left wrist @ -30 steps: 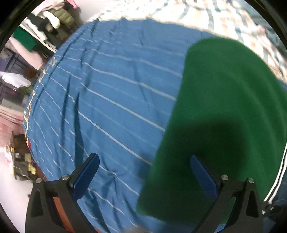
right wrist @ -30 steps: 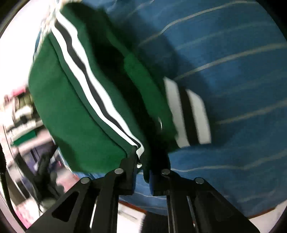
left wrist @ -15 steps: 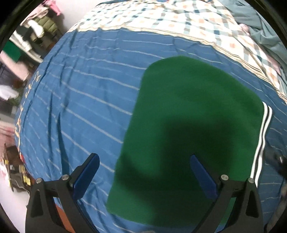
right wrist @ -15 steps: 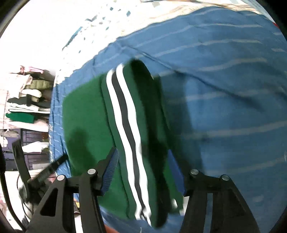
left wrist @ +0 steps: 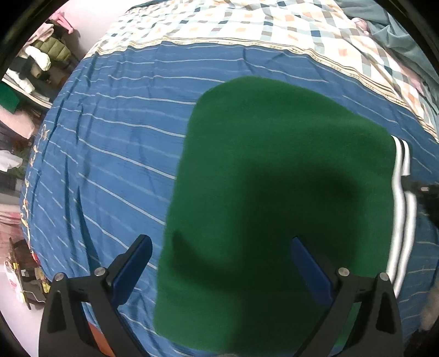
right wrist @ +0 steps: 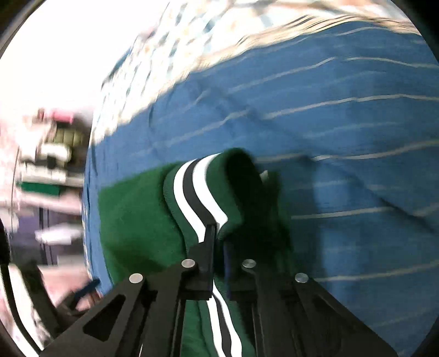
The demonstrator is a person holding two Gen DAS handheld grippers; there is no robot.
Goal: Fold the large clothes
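Item: green garment (left wrist: 274,175), fleece-like, with a black-and-white striped band (right wrist: 197,197) along one edge. Location: lying on the blue striped bedspread (left wrist: 109,153), largely flat in the left wrist view, its striped edge toward the right side of that picture. Condition: already doubled at least once, by the look of the plain rectangular outline; the striped edge is raised into a hump in the right wrist view.

Right gripper (right wrist: 218,247): jaws closed down to a narrow slit, pinching the striped band and the green layers beside it (how many layers are caught cannot be told; the picture is motion-blurred).

Left gripper (left wrist: 219,263): jaws wide apart, nothing between them, hanging above the near part of the garment and clear of the cloth. Its shadow falls across the green surface.

Surroundings: checked quilt (left wrist: 274,24) beyond the bedspread; shelves of folded clothes (left wrist: 35,63) at the far left.

Step in hand, as judged: a fresh pinch on the striped edge, preparatory to another fold.

Next move calls for: carrying the pinched edge across the green panel toward the opposite side, kept low and level so the layers do not slide apart, with the left gripper free to pin or take the matching corner.
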